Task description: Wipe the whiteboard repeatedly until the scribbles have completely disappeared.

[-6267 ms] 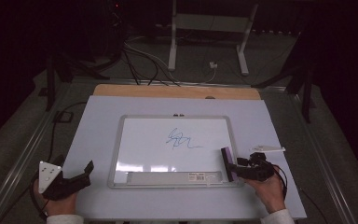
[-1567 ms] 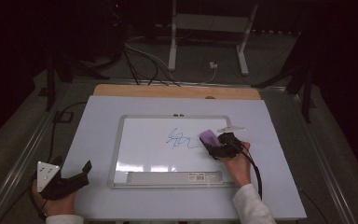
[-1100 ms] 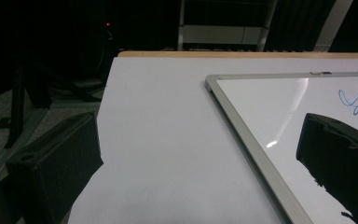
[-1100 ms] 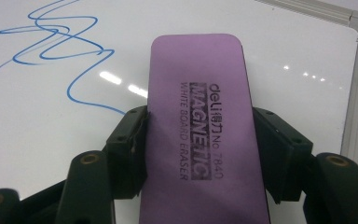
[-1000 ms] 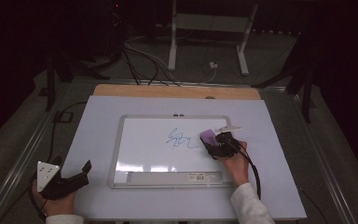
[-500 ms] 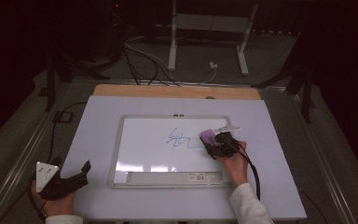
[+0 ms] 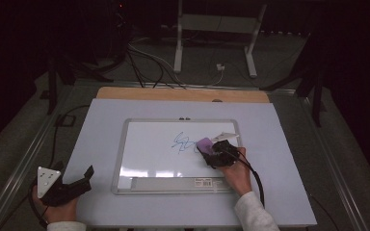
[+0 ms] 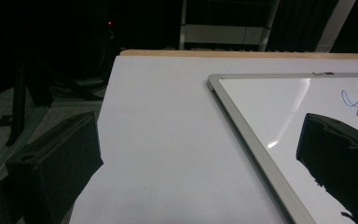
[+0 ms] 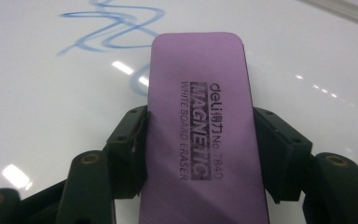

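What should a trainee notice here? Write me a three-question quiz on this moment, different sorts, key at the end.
1. Multiple choice: the right gripper is shut on
A. a blue marker
B. a purple eraser
C. a cloth

2. True or false: the left gripper rests on the whiteboard.

3. Fill in: the scribble on the whiteboard is drawn in ____ ink.

Key
1. B. The purple eraser, printed "magnetic white board eraser", sits clamped between the jaws, at the scribble's right end.
2. False. It is off the board, over the table near the board's lower left corner, jaws apart and holding nothing.
3. Blue.
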Demonstrator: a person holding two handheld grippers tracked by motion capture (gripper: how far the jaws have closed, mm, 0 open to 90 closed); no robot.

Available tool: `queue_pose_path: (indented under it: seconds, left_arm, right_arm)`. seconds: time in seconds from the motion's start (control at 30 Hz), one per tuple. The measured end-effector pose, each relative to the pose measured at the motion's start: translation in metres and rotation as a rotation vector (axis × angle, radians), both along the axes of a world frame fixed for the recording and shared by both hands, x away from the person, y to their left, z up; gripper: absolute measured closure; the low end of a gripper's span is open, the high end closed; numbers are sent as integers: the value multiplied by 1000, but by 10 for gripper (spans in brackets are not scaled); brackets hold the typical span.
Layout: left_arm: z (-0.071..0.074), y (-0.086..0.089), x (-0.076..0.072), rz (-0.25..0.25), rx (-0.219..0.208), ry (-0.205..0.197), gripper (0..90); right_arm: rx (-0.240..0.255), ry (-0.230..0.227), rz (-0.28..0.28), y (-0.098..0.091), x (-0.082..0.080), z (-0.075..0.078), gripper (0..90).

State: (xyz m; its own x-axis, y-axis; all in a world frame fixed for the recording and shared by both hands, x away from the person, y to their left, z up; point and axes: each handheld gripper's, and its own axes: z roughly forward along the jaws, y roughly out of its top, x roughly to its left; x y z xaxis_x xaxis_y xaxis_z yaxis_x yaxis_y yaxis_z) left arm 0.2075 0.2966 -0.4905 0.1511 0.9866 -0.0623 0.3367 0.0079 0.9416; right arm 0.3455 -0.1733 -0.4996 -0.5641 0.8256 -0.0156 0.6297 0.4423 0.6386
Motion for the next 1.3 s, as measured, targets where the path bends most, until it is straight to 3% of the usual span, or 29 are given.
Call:
queue_pose_path:
  seconds: [0.1, 0.3, 0.47, 0.6, 0.63, 0.7, 0.8, 0.83, 0.87, 0.97, 1.07, 1.17, 1.2, 1.23, 1.3]
  left_arm:
    - [1, 1, -1, 2, -2, -4, 6]
    - [0, 1, -1, 2, -5, -4, 6]
    - [0, 1, 0, 1, -8, -1, 6]
    - [0, 0, 0, 0, -6, 0, 6]
    - [0, 0, 0, 0, -4, 0, 6]
    - [0, 0, 0, 2, -5, 0, 6]
    - [0, 1, 0, 1, -6, -1, 6]
    - [0, 1, 0, 1, -6, -1, 6]
    - [0, 1, 0, 1, -6, -1, 6]
    - [0, 1, 0, 1, -6, -2, 6]
    - [0, 1, -1, 4, -10, -6, 6]
    - [0, 2, -1, 5, -11, -5, 6]
    - [0, 2, -1, 5, -11, -5, 6]
    - [0, 2, -1, 5, -13, -6, 6]
    - [1, 2, -1, 5, -13, -6, 6]
  right_arm:
    - [-8, 9, -5, 1, 1, 1, 407]
    - [-6, 10, -136, -15, 12, 0, 407]
    - [7, 17, -168, -20, 15, 0, 407]
    - [10, 14, -124, -13, 12, 0, 407]
    - [16, 19, -79, -6, 9, 0, 407]
    - [14, 17, -59, -2, 7, 0, 407]
    - [21, 26, 29, 13, 1, 0, 407]
    - [21, 26, 29, 13, 1, 0, 407]
    - [23, 32, 94, 22, -4, 0, 407]
    - [12, 33, 136, 30, -7, 1, 407]
    - [17, 34, 110, 27, -4, 0, 407]
    - [16, 30, 34, 19, 3, 0, 406]
    - [16, 30, 34, 19, 3, 0, 406]
    - [16, 28, -24, 12, 8, 0, 406]
    - [16, 26, -49, 9, 10, 0, 406]
